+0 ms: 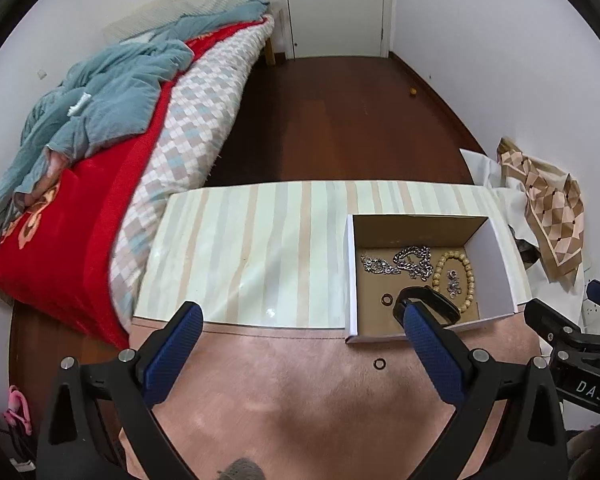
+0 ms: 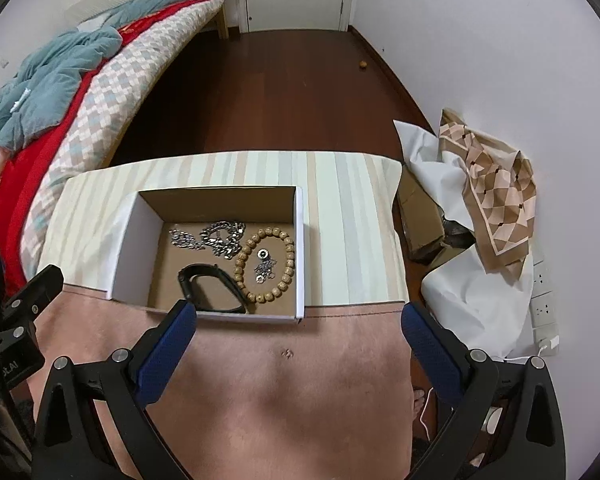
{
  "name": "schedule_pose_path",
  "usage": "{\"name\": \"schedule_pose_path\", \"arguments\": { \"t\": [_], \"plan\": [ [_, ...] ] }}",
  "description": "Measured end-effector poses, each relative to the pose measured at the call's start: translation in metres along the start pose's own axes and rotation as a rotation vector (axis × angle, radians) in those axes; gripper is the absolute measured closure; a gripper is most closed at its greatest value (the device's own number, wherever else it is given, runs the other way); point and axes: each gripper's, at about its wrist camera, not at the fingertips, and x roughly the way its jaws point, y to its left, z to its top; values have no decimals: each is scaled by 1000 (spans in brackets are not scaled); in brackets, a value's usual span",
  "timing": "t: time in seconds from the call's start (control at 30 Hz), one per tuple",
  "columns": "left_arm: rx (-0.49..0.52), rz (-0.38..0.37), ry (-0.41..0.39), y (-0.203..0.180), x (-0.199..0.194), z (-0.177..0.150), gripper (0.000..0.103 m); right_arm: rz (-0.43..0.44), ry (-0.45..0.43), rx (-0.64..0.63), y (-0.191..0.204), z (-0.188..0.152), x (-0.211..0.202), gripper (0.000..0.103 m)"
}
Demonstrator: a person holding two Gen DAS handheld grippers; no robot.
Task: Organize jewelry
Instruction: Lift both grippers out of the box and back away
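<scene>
An open box [image 1: 496, 264] [image 2: 128, 248], white outside and brown inside, stands on the table. It holds a silver chain [image 1: 414, 262] [image 2: 224, 238], a beaded bracelet [image 1: 458, 276] [image 2: 268, 266], small silver earrings [image 1: 454, 283] [image 2: 265, 270], a black band [image 1: 428, 304] [image 2: 210, 286] and a small dark ring [image 1: 387, 299]. Another dark ring [image 1: 379, 363] lies on the pink cloth just in front of the box, and a tiny metal piece [image 2: 287, 353] lies there too. My left gripper [image 1: 303, 316] is open and holds nothing, left of the box. My right gripper [image 2: 300, 316] is open with nothing in it, in front of the box.
A striped cloth [image 1: 252, 248] covers the far half of the table and a pink cloth [image 1: 300, 408] the near half. A bed with a red blanket [image 1: 72, 248] runs along the left. A patterned scarf [image 2: 496, 196] on white paper, a cardboard carton [image 2: 420, 220] and wall sockets [image 2: 544, 304] are at the right.
</scene>
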Motion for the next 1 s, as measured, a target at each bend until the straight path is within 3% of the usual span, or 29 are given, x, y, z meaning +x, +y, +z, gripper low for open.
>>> {"name": "schedule_pose_path", "arguments": {
  "t": [0.63, 0.83, 1.0],
  "plan": [
    [6, 29, -175, 7, -102, -37, 0, 38, -180, 24, 1, -47, -109, 0],
    [-21, 46, -173, 12, -101, -40, 0, 94, -177, 50, -3, -57, -117, 0],
    [-27, 103, -151, 10, -78, -49, 0, 95, -152, 98, -18, -67, -88, 0]
  ]
}}
